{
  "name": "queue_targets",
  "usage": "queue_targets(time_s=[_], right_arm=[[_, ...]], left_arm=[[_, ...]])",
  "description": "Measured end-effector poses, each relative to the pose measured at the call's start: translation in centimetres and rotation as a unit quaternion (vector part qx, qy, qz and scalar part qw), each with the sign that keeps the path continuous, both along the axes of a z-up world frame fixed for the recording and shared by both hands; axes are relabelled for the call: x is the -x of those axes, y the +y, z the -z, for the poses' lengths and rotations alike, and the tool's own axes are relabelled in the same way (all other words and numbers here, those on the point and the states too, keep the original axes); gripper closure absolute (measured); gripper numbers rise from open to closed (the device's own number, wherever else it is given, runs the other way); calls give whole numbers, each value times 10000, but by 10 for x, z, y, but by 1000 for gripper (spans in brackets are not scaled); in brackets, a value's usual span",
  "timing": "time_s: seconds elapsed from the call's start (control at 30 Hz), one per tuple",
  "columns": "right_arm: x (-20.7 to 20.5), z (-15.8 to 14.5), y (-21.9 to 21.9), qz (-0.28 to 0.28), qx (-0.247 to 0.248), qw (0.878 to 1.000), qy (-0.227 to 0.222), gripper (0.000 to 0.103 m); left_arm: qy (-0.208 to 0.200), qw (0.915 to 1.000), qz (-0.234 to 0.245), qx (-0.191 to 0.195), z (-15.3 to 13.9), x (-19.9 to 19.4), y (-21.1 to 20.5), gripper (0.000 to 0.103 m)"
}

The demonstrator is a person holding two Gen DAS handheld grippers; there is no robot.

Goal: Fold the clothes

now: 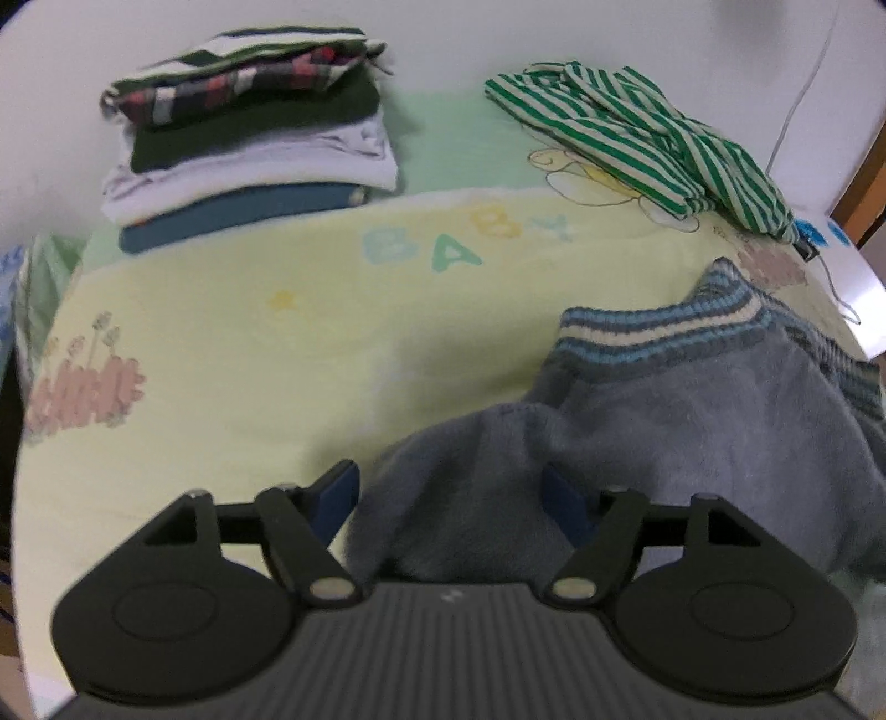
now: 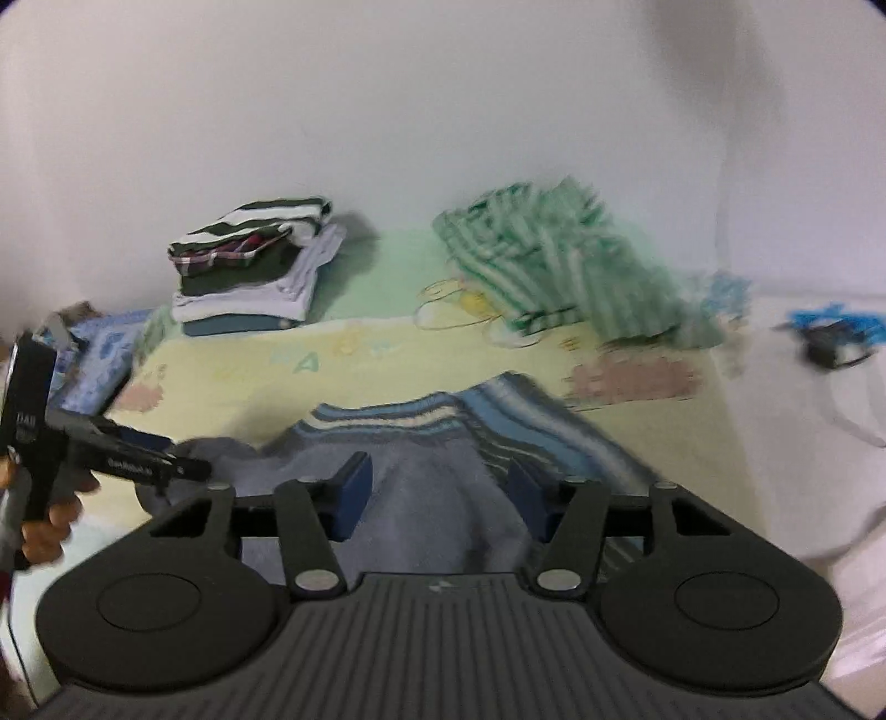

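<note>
1. Grey-blue knit: the sweater [image 1: 692,410] lies on the near right part of the bed's pale yellow baby blanket [image 1: 249,343], its striped ribbed band turned toward the wall.
2. In the left wrist view its long axis looks to run from that band back toward the camera; the near end is hidden under the tools, so I cannot tell how far it reaches.
3. The left tool [image 1: 448,498] has its blue pads apart, with a hump of sweater cloth rising between them; the pads stand clear of it on both sides.
4. The right tool [image 2: 437,498] is likewise spread, sweater fabric lying between its pads without being pinched. In its view the left tool [image 2: 160,465] shows at the left edge, held in a hand [image 2: 50,526].
5. Open blanket stretches left of the sweater and ahead to the printed "BABY" letters.
6. A stack of folded clothes [image 1: 249,149] sits at the far left by the white wall [image 1: 443,44].
7. A crumpled green-and-white striped garment [image 1: 642,144] lies at the far right, well apart from the sweater.
8. The bed's right edge is near the sweater; a white cable [image 1: 797,105] hangs there.
</note>
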State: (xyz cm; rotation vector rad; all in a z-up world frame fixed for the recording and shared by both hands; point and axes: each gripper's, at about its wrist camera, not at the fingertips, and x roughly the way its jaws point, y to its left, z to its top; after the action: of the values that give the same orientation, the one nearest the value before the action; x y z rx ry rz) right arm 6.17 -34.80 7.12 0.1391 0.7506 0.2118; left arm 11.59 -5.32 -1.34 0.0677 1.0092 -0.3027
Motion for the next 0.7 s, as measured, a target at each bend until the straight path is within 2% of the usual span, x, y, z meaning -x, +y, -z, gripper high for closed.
queue_targets(time_s=[0.17,0.37,0.43,0.47,0.57,0.63,0.7], right_arm=[[-48,34,-3,-175,-145,9993,297,45],[-71,62,-3,-194,-427,9978,468,44],[-73,65,-4,-198,-607,9965,535,61],[-72,66,-5,-219,-694,9958,554,75],[-63,62,-5,-223,-696,9967,348,87],[-56,63,-5,-235,-682,9969,299,89],[-49,66,-1,-234,-414,9985,287,89]], left_arm=[[-55,9999,-90,-100,6,2,-12,25],[-200,9996,-185,-95,16,6,-15,12],[-142,9995,-285,-56,21,5,-12,3],[-76,9993,-353,34,25,3,-8,1],[95,9974,-528,479,32,0,5,1],[125,9978,-453,461,35,-1,4,1],[118,9984,-437,340,36,-1,-1,1]])
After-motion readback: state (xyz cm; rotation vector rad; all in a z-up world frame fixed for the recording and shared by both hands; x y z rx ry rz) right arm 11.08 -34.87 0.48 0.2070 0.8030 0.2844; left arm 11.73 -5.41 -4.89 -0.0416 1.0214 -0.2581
